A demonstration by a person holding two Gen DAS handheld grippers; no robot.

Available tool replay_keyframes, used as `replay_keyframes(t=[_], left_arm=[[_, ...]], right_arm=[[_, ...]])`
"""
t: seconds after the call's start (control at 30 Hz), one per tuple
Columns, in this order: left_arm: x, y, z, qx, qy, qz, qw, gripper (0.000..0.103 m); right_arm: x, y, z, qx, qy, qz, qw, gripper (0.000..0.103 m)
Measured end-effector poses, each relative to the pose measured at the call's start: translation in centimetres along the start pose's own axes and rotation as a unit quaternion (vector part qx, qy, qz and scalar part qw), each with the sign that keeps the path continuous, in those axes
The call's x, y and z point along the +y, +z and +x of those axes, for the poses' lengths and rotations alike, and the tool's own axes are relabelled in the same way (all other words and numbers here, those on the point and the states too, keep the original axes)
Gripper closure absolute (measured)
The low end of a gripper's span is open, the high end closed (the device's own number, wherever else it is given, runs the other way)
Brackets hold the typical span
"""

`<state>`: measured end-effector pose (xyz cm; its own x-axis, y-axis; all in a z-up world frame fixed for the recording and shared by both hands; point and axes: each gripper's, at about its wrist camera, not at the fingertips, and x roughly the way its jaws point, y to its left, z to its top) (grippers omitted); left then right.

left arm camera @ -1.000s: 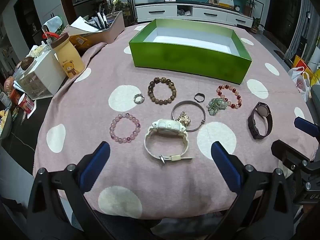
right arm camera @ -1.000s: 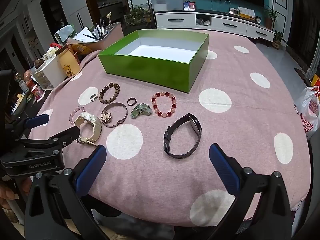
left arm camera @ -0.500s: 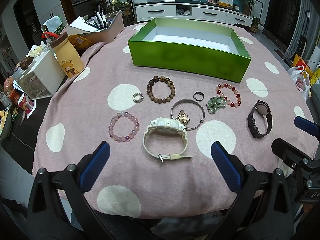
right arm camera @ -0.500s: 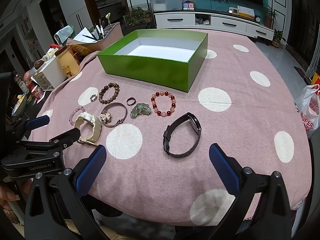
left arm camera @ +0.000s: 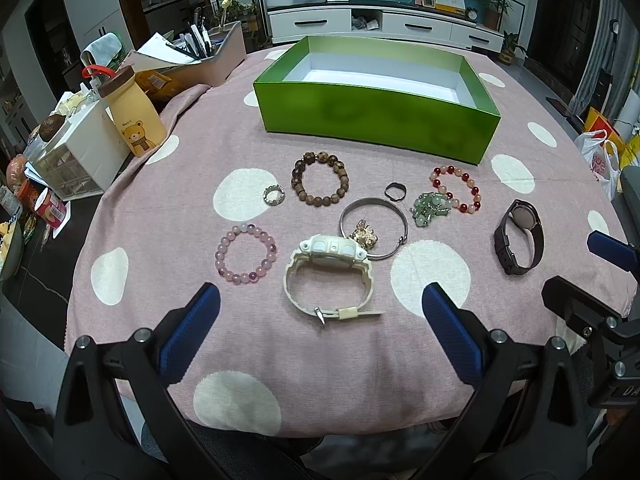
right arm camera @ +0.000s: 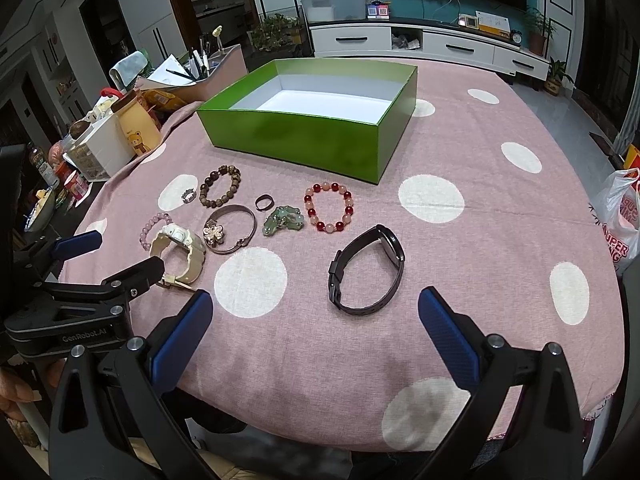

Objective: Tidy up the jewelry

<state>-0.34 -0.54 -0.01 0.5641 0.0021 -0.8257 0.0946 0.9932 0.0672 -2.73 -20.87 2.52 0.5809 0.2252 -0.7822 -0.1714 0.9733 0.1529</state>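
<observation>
- Round table under a pink tablecloth point(left arm camera: 160, 208) with white dots, and one green box point(left arm camera: 372, 124) sitting open toward the far side, white inside, nothing in it.
- All the jewelry is out on the cloth in front of the box, none of it in the box. Count below.
- Beaded bracelets, three: one brown wooden bracelet point(left arm camera: 319, 179), one pale pink bracelet point(left arm camera: 245, 255), one red and pink bracelet point(left arm camera: 456, 189).
- Watches, two: a cream watch point(left arm camera: 329, 276) nearest the left gripper, and a black watch point(right arm camera: 366, 270) off to the right side.
- Rings, two: a sparkly silver ring point(left arm camera: 274, 194) and a dark ring point(left arm camera: 395, 191).
- One silver bangle point(left arm camera: 374, 228) with a gold flower charm point(left arm camera: 363, 237) lying inside its loop, touching the cream watch.
- One small heap of green beads point(left arm camera: 430, 207) right against the red and pink bracelet.
- Left gripper point(left arm camera: 320, 318): fingers spread wide, holding nothing, above the near edge with the cream watch between its tips.
- Right gripper point(right arm camera: 314, 322): also wide apart and empty, black watch just ahead of it.
</observation>
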Motion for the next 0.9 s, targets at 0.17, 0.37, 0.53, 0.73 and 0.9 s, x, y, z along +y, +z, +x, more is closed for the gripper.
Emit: replay_keyframes(t=[0.17,0.37,0.53,0.73,0.9], left_arm=[[-0.09,0.02,0.02,0.000,0.000,0.001,1.0000,0.002],[-0.12,0.04,0.00,0.000,0.000,0.001,1.0000,0.002],[-0.12,0.04,0.00,0.000,0.000,0.001,1.0000,0.002],[-0.15,0.03,0.00,0.000,0.000,0.001,1.0000,0.002],[-0.24,0.05,-0.05,0.000,0.000,0.002,1.0000,0.002]], right_arm=[[-0.02,-0.01,-0.01,0.000,0.000,0.000,1.000,0.001],[0.08,0.04,-0.09,-0.001,0.001,0.000,1.000,0.001],[0.09,0.03,-0.12,-0.001,0.000,0.000,1.000,0.001],[0.08,0.01,-0.12,-0.001,0.000,0.000,1.000,0.001],[0.23,0.03,-0.28,-0.002,0.001,0.000,1.000,0.001]])
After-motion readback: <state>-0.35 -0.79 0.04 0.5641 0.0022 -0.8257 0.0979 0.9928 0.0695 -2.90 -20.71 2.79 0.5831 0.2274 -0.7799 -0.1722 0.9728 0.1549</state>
